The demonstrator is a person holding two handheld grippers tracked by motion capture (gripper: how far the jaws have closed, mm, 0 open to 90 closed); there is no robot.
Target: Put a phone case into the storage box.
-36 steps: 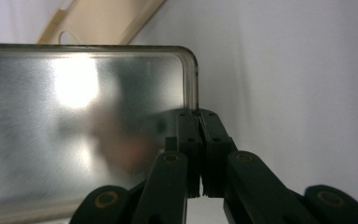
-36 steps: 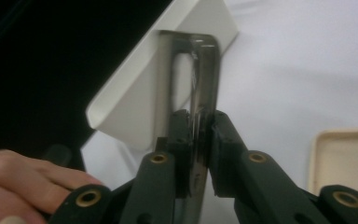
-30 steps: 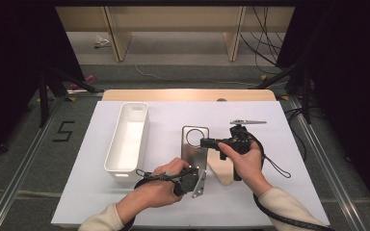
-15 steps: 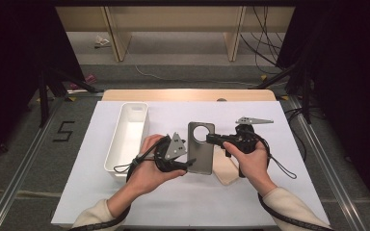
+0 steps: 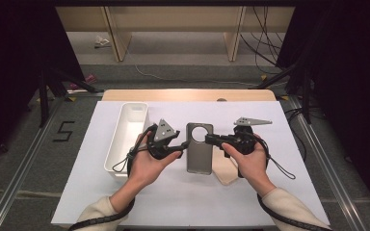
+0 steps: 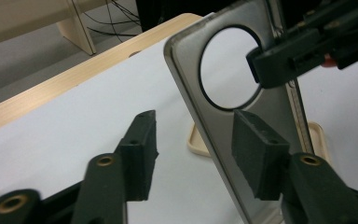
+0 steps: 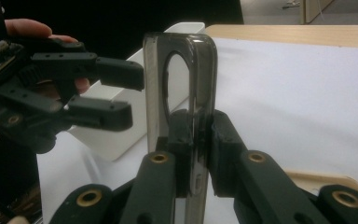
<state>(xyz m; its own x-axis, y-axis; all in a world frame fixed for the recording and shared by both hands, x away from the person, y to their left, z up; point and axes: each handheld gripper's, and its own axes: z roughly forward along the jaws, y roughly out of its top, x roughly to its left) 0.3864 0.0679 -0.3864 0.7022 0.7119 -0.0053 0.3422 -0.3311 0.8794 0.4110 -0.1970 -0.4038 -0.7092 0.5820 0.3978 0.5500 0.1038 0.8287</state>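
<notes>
A grey phone case [image 5: 200, 153] with a round camera hole is held upright off the white table cover. My right gripper [image 5: 210, 140] is shut on its edge just below the hole, and in the right gripper view the pads [image 7: 182, 135] pinch the case [image 7: 203, 70] edge-on. My left gripper [image 5: 183, 146] is open at the case's left side. In the left gripper view the case [image 6: 221, 128] stands just in front of its spread jaws [image 6: 191, 140], with the right gripper [image 6: 272, 65] at the hole's rim.
A long white bin [image 5: 125, 139] stands left of the hands. A small beige tray [image 5: 226, 169] lies under the case on the white cover [image 5: 294, 159]. The wooden table edge [image 5: 188, 95] runs along the back.
The left hand has moved from the table's front up to the case's left side. The right gripper has kept hold of the case, which now stands upright over the beige tray.
</notes>
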